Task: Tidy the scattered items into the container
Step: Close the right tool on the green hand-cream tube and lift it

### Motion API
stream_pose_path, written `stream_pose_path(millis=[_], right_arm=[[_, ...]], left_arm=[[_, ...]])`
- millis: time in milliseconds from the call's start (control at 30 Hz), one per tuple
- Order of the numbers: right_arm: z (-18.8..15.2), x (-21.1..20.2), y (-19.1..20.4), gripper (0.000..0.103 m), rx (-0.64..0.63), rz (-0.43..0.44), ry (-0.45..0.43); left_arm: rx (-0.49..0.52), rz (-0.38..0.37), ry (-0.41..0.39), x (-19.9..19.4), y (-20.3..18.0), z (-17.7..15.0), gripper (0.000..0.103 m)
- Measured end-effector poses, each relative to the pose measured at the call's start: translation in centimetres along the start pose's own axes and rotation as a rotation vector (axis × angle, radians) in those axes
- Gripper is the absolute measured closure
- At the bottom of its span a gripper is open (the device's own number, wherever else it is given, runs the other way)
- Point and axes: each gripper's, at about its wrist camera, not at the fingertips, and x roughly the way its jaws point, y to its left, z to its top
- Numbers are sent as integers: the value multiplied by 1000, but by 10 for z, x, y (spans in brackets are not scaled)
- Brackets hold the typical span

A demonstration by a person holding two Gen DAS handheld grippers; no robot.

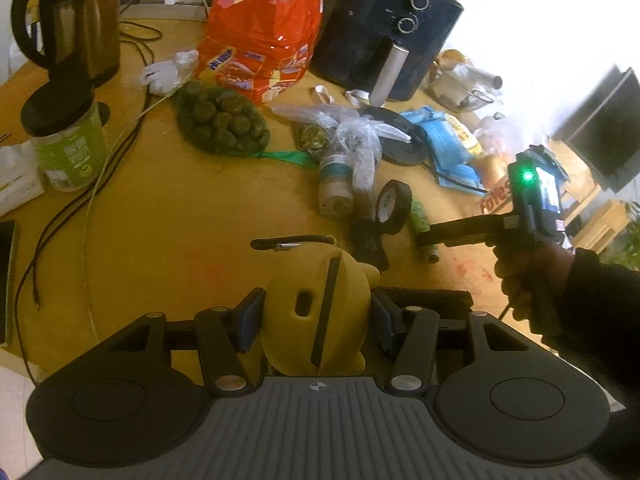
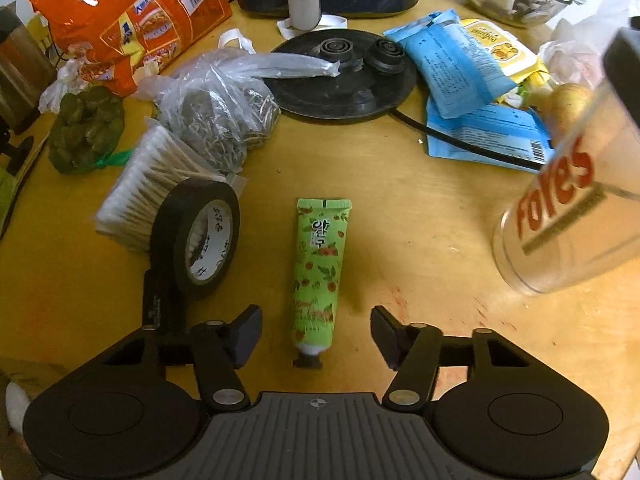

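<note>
In the left wrist view my left gripper is shut on a yellow soft case with a black carabiner, held above the table. A green hand-cream tube lies flat on the wooden table, cap toward me. My right gripper stands over the tube's cap end, one pad on each side with a gap at both, so it is open. The left wrist view shows that gripper from the side, in a person's hand. A clear plastic container with red lettering stands at the right.
A black tape roll leans on a pack of cotton swabs left of the tube. Behind are a bagged bundle, a kettle base with its cord, blue packets, a red bag, an air fryer and a kettle.
</note>
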Motion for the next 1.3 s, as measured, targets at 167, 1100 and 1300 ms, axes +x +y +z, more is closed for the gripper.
stream_pose_path(millis=[167, 1100, 1300], right_arm=[[0, 14, 6, 74, -39, -33, 17], [-18, -31, -4, 75, 82, -1, -60], [-28, -54, -7, 76, 129, 18, -100]], left_arm=[[-20, 9, 3, -4, 3, -5, 49], [40, -48, 51, 3, -3, -10, 49], [79, -71, 60, 8, -10, -6, 49]])
